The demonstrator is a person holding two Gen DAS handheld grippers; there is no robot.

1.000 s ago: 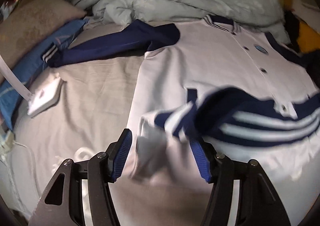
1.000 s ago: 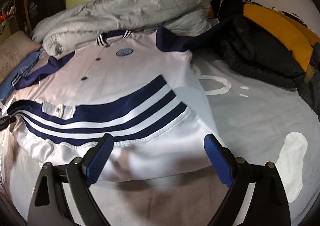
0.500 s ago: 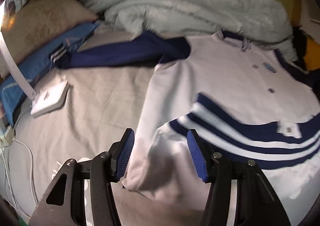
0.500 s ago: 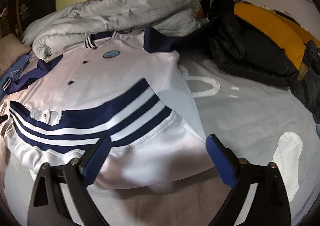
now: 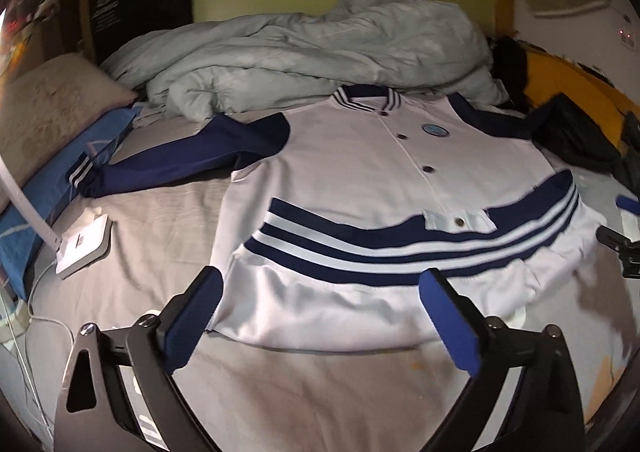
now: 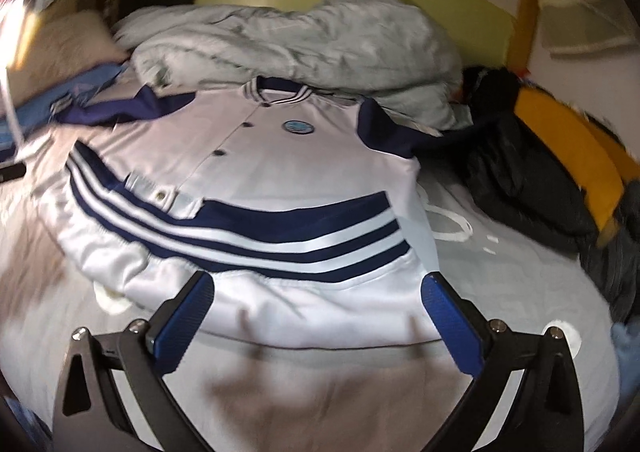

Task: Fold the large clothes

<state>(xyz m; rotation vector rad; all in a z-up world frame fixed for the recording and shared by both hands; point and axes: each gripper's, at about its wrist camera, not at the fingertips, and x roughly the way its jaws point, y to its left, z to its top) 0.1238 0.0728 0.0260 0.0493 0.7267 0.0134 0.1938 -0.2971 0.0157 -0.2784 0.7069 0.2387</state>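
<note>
Left wrist view: bed [image 5: 132,252] first, white-and-navy jacket [image 5: 380,188] spread flat on it, front up, hem folded up, both sleeves out. Left gripper [image 5: 316,316] fingers just opened wide, nothing between; right gripper [image 6: 316,312] likewise wide and empty, hovering above hem. Next, probably: pinch navy sleeve [image 5: 172,164] at cuff, fold across chest, keep hem fold square. Round chest badge [image 5: 435,129] too small to read.
</note>
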